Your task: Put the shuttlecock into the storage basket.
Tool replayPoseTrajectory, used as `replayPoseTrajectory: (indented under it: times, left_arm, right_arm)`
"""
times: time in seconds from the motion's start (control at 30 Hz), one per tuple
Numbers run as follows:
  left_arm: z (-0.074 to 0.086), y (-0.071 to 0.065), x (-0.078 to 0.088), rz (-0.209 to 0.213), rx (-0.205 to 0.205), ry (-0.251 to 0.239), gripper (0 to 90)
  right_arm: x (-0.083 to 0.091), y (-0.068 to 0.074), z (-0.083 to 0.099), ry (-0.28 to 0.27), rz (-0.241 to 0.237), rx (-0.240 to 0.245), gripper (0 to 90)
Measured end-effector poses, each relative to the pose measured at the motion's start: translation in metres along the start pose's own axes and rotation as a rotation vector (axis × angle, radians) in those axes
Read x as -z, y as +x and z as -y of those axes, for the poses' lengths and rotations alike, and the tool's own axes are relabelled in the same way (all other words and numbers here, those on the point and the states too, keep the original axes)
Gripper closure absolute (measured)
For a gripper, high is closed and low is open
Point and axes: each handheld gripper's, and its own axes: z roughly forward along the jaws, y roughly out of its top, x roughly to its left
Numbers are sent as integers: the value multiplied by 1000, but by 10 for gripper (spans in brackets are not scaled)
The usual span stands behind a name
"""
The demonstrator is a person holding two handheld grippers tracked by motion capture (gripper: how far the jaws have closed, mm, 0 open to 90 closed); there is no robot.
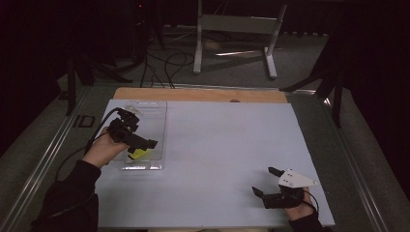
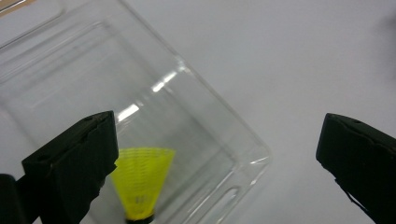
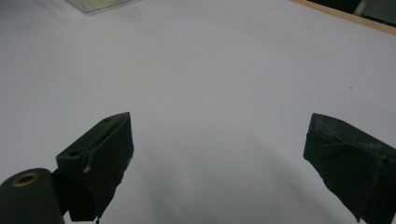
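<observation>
At about nine o'clock on the table (image 1: 212, 159), the left gripper (image 1: 145, 145) hangs over a clear plastic tray (image 1: 145, 108), its jaws spread wide with nothing between them. In the left gripper view the two black jaws stand far apart, and the yellow shuttlecock (image 2: 142, 182) lies below the left-hand one, apart from the pads. Judging by that gap, the gripper looks to have let go of the shuttlecock, and the wide spread would let the hand lift clear without catching the skirt.

Seen from above, the shuttlecock (image 1: 138, 153) lies at the tray's near end, toward six o'clock. Its skirt is a bright yellow mesh cone that flares toward twelve o'clock in the left gripper view, and its narrow end finishes in a dark band at the lower edge of that picture. Whether a cork head sits beyond that band I cannot tell, since the frame cuts it off. The tray (image 2: 196, 140) is see-through with rounded corners and a stepped rim, so its low wall should keep the light thing from rolling off.

Toward five o'clock, the right gripper (image 1: 267, 181) rests low near the table's near edge, well apart from the tray. Its jaws are also wide and empty (image 3: 215, 154), which suits a hand that is merely waiting.
</observation>
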Motion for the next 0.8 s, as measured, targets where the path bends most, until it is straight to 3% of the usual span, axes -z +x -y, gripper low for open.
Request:
replayPoseTrajectory:
  times: [0.13, 0.5, 0.8]
  left_arm:
    - [-9, -10, -1, 34, -26, -16, 0]
    - [-34, -42, -13, 74, -107, -28, 0]
    - [-46, -66, -28, 145, -192, -47, 0]
  right_arm:
    - [0, 0, 0, -1, 0, 0, 82]
    - [1, 0, 0, -4, 1, 2, 82]
    - [1, -1, 0, -7, -5, -4, 82]
